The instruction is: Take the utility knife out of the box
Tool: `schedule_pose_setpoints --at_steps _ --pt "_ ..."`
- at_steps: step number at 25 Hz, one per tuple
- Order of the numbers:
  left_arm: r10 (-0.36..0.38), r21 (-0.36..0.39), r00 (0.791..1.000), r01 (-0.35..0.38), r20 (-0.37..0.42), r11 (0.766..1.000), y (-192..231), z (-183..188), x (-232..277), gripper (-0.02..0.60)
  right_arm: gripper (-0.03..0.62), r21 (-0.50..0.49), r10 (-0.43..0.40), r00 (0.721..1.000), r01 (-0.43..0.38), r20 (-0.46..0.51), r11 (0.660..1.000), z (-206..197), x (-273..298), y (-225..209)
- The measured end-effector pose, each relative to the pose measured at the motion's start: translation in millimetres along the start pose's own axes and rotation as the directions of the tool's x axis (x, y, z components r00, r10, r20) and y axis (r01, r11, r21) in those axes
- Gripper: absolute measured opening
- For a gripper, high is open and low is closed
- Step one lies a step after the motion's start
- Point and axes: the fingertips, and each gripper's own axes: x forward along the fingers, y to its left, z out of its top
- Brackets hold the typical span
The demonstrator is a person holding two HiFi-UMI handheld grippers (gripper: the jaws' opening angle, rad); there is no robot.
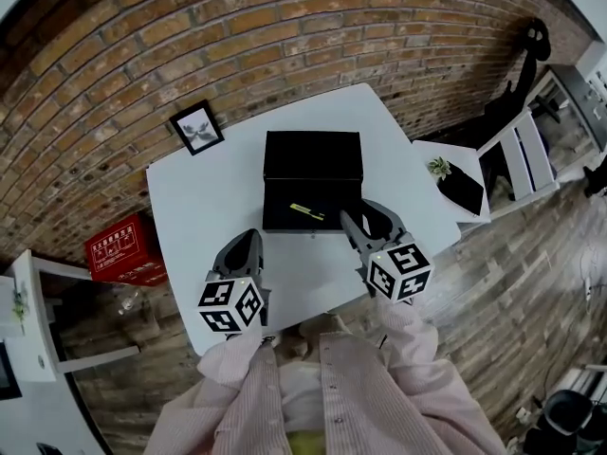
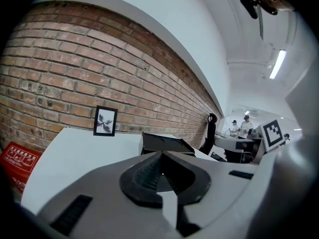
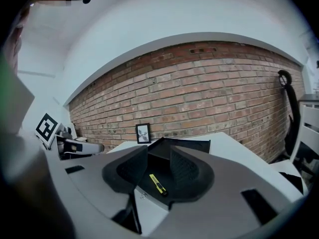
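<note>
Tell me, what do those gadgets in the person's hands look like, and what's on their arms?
The left gripper and right gripper are grey, each with two tapering jaws lined with black ridged pads. Behind each sits a white cube printed with black square markers. No cables show. The sleeves are pale pink, finely striped.

I make out a matt black box [image 1: 313, 154], a smooth white table [image 1: 204, 207], a rough brick wall [image 1: 142, 45], and a wooden plank floor [image 1: 517, 287].

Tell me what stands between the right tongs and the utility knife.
Nothing visible does. The lid stands open at the back, the utility knife lies bare inside the box, and the open right tongs point at it from the front.
</note>
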Motion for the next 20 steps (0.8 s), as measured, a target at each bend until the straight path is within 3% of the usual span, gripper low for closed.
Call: schedule_pose_setpoints --at_steps 10,20 --pt "0.06 -0.021 0.998 -0.06 -0.011 0.998 3.3 -3.1 25.3 -0.008 0.143 -0.062 0.153 0.975 -0.164 -0.161 0.984 -19.4 46.1 -2.6" --pt "0.097 -0.062 0.994 -0.099 -0.043 0.993 20.3 -12.3 38.9 -0.008 0.143 -0.109 0.257 0.886 -0.32 -0.385 0.941 -52.8 84.9 15.4"
